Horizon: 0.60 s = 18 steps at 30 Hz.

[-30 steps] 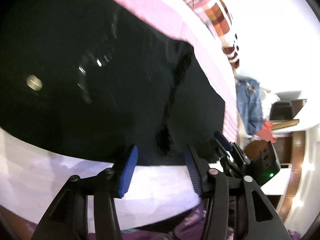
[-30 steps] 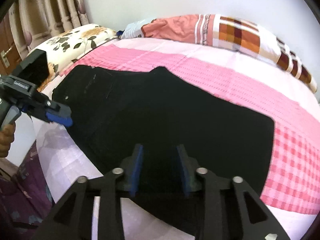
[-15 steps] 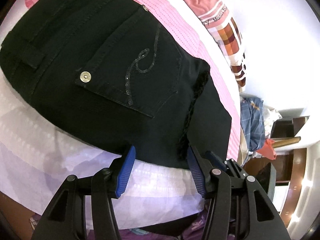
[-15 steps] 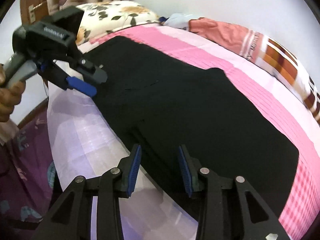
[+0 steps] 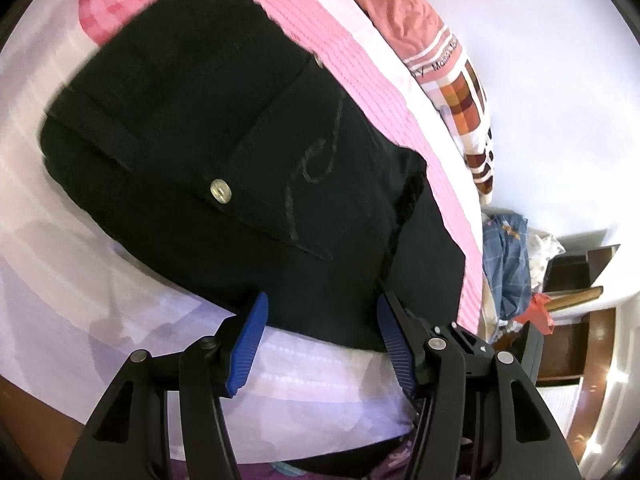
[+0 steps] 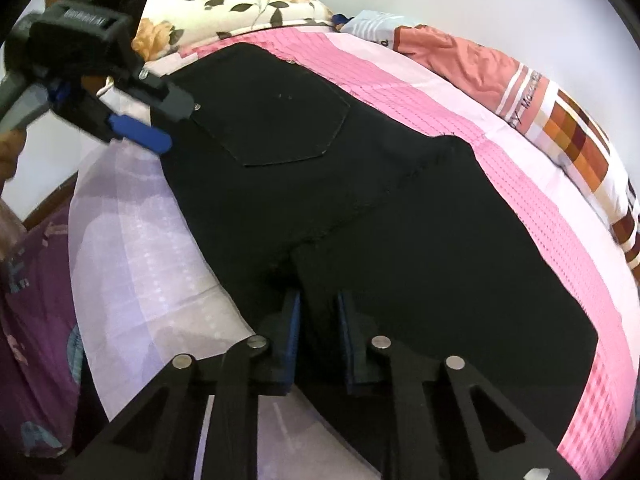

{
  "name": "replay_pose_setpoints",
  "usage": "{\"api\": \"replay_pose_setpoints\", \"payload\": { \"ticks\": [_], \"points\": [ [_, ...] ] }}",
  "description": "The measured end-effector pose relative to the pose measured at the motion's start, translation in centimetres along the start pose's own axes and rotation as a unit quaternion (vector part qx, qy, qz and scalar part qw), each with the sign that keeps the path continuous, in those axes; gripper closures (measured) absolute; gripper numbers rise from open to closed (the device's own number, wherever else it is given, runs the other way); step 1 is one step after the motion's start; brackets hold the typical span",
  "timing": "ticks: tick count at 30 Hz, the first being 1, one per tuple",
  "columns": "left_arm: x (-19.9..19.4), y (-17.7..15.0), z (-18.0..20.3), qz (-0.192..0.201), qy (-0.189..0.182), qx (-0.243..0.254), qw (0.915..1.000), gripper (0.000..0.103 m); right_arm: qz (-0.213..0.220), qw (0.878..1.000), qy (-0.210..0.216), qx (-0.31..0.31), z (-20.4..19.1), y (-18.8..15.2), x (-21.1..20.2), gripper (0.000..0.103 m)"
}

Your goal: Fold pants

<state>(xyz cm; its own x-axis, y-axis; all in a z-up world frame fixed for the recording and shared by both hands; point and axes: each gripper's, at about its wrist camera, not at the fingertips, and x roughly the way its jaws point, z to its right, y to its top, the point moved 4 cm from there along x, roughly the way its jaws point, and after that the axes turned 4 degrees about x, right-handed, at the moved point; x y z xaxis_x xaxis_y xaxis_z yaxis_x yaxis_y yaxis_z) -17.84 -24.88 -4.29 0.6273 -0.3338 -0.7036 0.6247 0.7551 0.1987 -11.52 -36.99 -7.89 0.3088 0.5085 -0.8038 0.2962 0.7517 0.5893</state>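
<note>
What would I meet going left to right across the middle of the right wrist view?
Left gripper → lilac bedsheet → black pants → pink checked bedspread → orange patchwork pillow.

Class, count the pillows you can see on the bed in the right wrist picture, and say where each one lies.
2. A floral pillow lies at the far left of the bed, beyond the black pants. An orange checked pillow lies along the far right edge. Others may be hidden.
</note>
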Motion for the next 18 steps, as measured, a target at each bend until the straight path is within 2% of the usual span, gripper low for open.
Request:
{"api": "replay_pose_setpoints", "payload": {
  "ticks": [2, 4, 6, 8, 10, 13, 15, 16, 17, 18],
  "points": [
    [-1.0, 0.6, -0.4, 0.008, 0.016, 0.007, 0.9998, 0.045, 0.002, 1.0, -0.002, -0.006, -0.5, -0.3, -0.2, 0.089],
    [-2.6, 1.7, -1.1, 0.026, 0.052, 0.022, 0.9981, 0.045, 0.003, 1.0, -0.015, -0.025, -1.3, -0.5, -0.4, 0.089],
    [-4.0, 3.0, -2.3, 0.039, 0.072, 0.023, 0.9964, 0.044, 0.001, 1.0, -0.011, -0.019, -1.1, -0.5, -0.4, 0.089],
    [-4.8, 4.0, -3.5, 0.04, 0.06, 0.015, 0.9972, 0.044, 0.004, 1.0, -0.006, -0.016, -0.9, -0.4, -0.5, 0.089],
    [-5.2, 5.1, -4.3, 0.041, 0.067, 0.018, 0.9968, 0.044, 0.003, 1.0, -0.003, -0.02, -1.0, -0.4, -0.4, 0.089],
    [-5.2, 6.0, -4.4, 0.036, 0.073, 0.043, 0.9958, 0.044, 0.023, 0.999, 0.024, 0.0, -0.6, 0.2, -1.6, 0.078],
    [-5.9, 6.7, -4.1, 0.048, 0.077, 0.06, 0.9941, 0.044, 0.041, 0.998, 0.046, 0.024, -0.2, 0.9, -2.8, 0.072],
    [-6.5, 7.0, -4.0, 0.054, 0.072, 0.066, 0.9937, 0.044, 0.048, 0.997, 0.049, 0.032, -0.1, 1.2, -3.3, 0.064],
    [-7.3, 7.3, -3.8, 0.062, 0.05, 0.069, 0.9944, 0.044, 0.053, 0.997, 0.05, 0.038, 0.0, 1.4, -3.7, 0.058],
    [-7.9, 7.5, -3.4, 0.07, 0.026, 0.072, 0.9946, 0.042, 0.056, 0.996, 0.052, 0.044, 0.0, 1.6, -4.0, 0.056]
  ]
}}
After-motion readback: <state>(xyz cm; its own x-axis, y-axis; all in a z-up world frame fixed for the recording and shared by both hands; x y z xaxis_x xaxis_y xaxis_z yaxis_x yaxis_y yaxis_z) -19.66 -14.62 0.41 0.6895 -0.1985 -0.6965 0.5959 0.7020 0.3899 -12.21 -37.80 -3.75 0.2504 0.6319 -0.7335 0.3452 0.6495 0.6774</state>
